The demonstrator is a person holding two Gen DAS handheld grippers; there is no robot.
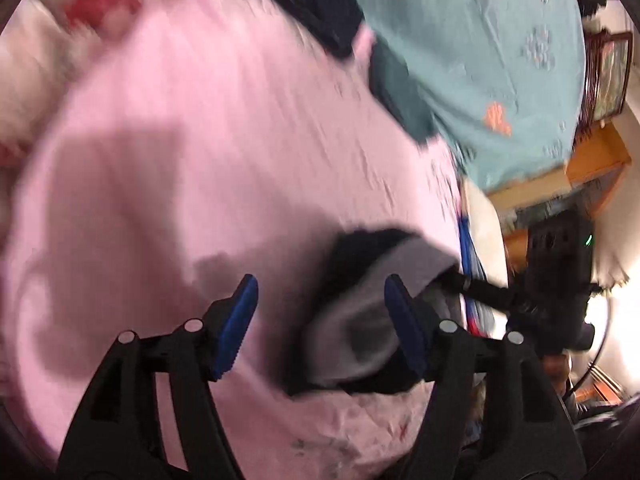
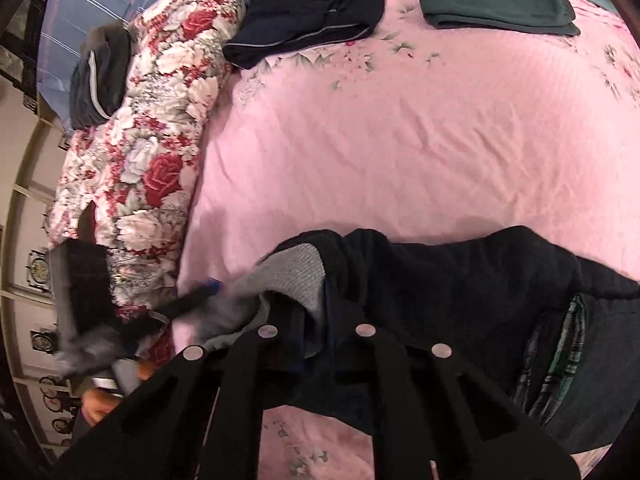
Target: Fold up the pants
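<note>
Pink bedsheet wide open beyond; black fleece-lined pants stretch sideways along near edge, left hand-held gripper wide, right hand-held gripper clamping waistband

Heavily smeared by motion blur across the whole left wrist view, with blown-out white glare at the right edge and broad soft shadows on the pink bedsheet. Sharper and evenly lit in the right wrist view, only the left tongs blurred. Strongly bowed by fisheye distortion, with dark vignetted corners in both.
</note>
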